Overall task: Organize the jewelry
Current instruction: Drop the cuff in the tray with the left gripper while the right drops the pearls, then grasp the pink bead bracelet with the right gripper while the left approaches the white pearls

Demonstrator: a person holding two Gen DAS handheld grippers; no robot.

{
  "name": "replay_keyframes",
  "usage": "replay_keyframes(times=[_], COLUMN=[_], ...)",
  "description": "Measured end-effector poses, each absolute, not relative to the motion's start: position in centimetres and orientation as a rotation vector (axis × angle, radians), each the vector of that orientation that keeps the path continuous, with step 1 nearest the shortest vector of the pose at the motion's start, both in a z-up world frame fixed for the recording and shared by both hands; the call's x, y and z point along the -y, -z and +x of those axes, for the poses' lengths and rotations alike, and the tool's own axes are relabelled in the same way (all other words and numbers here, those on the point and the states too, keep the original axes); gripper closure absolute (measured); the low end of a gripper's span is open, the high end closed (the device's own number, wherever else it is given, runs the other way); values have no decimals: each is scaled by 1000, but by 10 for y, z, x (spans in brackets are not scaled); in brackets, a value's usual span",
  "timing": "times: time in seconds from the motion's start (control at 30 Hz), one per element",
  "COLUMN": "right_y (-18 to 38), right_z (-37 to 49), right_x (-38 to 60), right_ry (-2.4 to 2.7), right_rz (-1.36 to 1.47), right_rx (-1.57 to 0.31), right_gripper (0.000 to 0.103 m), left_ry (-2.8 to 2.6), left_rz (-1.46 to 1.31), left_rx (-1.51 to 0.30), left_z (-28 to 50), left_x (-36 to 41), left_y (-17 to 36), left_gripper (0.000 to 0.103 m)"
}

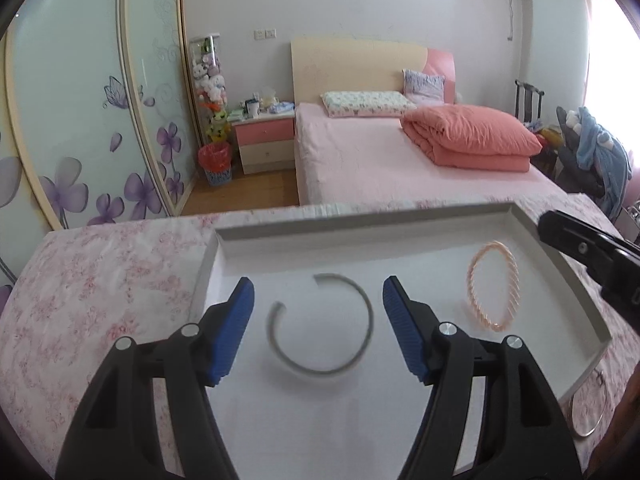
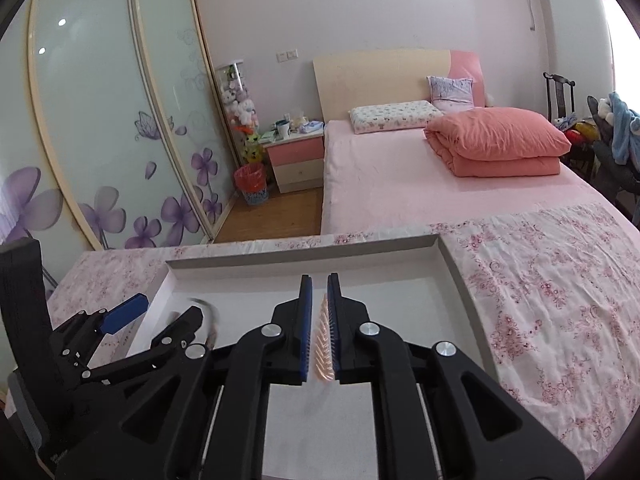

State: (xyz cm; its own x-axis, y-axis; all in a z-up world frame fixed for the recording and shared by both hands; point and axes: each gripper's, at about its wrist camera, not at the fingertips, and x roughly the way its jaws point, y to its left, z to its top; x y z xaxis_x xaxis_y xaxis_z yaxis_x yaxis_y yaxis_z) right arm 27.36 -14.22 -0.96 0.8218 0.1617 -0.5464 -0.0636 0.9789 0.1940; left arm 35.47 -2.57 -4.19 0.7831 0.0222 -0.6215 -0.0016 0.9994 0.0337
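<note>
Two pieces are already laid in the white tray [image 1: 560, 264]: a grey open bangle [image 1: 362, 300] framed by the wide-open left gripper [image 1: 318, 332], and a pink twisted bangle [image 1: 494, 284] to the right, seen in the narrow gap of the right gripper [image 2: 319, 332] though contact cannot be told, while a clear ring [image 1: 586, 416] off the tray's near right corner is left to be placed.

silver bangle [image 1: 324, 326]: open C-ring, thin, lies flat on tray floor, gap toward far-left, blurred | pink twisted hoop [image 1: 493, 286]: closed, toothed/braided, stands on edge in right part of tray, apart from bangle | tray [image 1: 420, 216]: shallow, white floor, grey rim, set on floral cloth | clear ring [image 1: 586, 416]: seen just outside tray's right rim
</note>
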Motion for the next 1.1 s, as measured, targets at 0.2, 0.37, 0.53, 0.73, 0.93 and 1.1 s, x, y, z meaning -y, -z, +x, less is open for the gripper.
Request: replay_keyframes(times=[0.2, 0.37, 0.53, 0.73, 0.93, 1.1], right_y=[2, -5, -11, -7, 20, 52], right_z=[257, 245, 224, 189, 162, 166], right_x=[154, 157, 160, 176, 204, 220], right_ry=[-84, -80, -77, -49, 28, 48], right_rz=[187, 191, 183, 164, 117, 148], right_rx=[-553, -539, -525, -547, -659, -801], right_gripper=[79, 73, 73, 69, 66, 66], left_ry=[-42, -75, -100, -94, -68, -44], left_rz=[11, 4, -13, -19, -4, -20], left_rx=[-626, -598, -587, -603, -674, -743], left_z=[343, 324, 295, 244, 204, 195], left_x=[14, 0, -18, -31, -42, -49], left_y=[26, 13, 5, 14, 38, 56], left_gripper=[36, 36, 36, 34, 32, 31])
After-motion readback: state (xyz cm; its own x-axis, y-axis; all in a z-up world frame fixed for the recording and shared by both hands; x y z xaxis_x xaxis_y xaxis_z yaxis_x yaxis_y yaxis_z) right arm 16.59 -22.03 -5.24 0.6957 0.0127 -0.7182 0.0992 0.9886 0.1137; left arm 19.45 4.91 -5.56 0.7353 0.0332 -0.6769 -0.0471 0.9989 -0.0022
